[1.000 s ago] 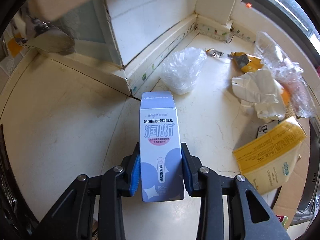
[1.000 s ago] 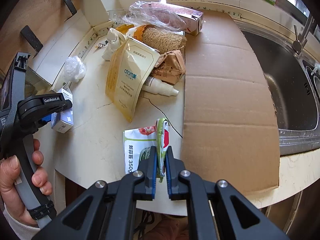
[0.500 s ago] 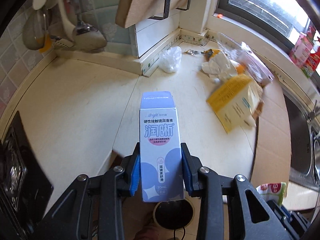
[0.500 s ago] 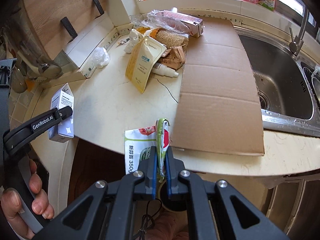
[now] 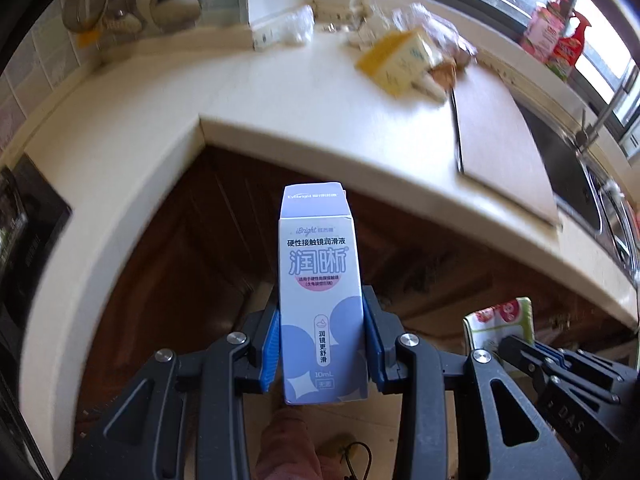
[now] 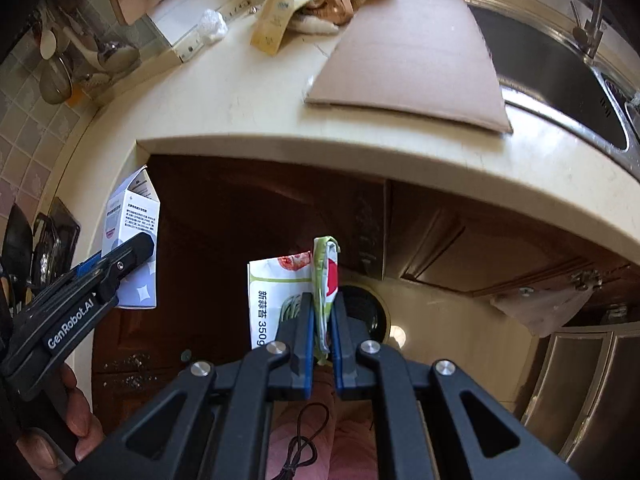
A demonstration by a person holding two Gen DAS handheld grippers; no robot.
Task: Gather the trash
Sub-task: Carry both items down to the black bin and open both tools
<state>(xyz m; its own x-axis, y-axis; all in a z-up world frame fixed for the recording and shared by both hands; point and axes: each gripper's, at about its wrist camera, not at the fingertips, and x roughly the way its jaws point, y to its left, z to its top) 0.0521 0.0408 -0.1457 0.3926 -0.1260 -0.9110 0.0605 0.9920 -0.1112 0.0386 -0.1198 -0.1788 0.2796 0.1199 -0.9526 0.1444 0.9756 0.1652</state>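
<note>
The left gripper [image 5: 322, 344] clamps its blue pads on the lower sides of a small upright lilac-and-white cardboard carton [image 5: 319, 292], held out past the counter edge in front of dark brown wooden cabinet doors [image 5: 168, 280]. The carton's top flap reads "Eyebright", its face "iBright" over 硬性接触镜润滑液, the big outlined characters 润晰, a pink oval of print too small to read, a vertical 润镜更舒滑, and "10mL" near the bottom. The right gripper [image 6: 322, 340] is pinched nearly closed on a folded white-and-green plastic food packet [image 6: 292, 292] with red tomato art, printed 新蒜苔 and "350g"; it hangs above a round dark opening [image 6: 368, 312] in the pale floor area below. In the right wrist view the left tool's black arm bears "GenRobot.AI", with a person's hand [image 6: 68, 412] under it; in the left wrist view the right tool shows "DAS". On the cream stone countertop [image 5: 320, 120] well behind lie a yellow pouch [image 5: 400, 60] marked "atomy", blurred, a crumpled clear plastic bag [image 6: 212, 24] and a flat brown cardboard sheet [image 6: 412, 60] beside a steel sink [image 6: 560, 80].
</note>
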